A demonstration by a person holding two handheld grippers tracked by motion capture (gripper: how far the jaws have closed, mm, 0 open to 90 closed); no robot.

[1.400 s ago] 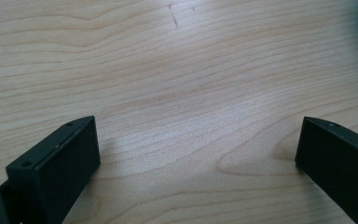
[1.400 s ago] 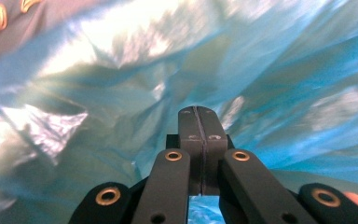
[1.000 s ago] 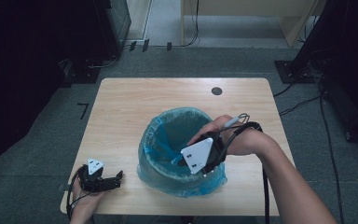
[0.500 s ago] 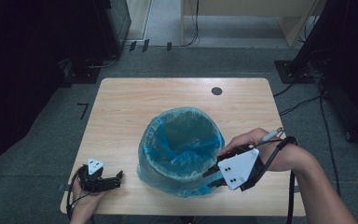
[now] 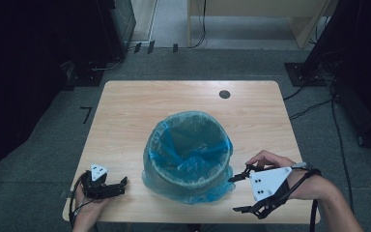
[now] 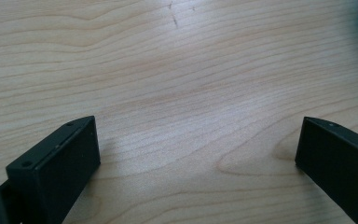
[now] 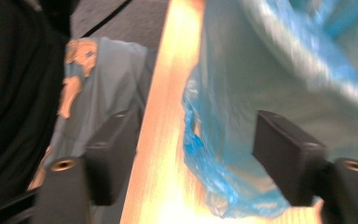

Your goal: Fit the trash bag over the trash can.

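We find the bin [image 5: 188,157], lined with a blue bag [image 7: 223,154], standing upright near the middle of the table [image 5: 125,111], toward its near edge. The bag's slack hangs over the rim and bunches on the wood at the base. The right gripper [image 5: 239,193] sits just right of the bin, near the near edge; its jaws have just been opening, stand apart and clamp nothing. The left gripper [image 5: 121,182] rests at the near left corner, jaws apart over bare wood.

A round bin [image 5: 188,157] lined with a translucent blue plastic bag [image 7: 223,154] stood upright at the wooden table's [image 5: 140,111] near-middle, open-topped.
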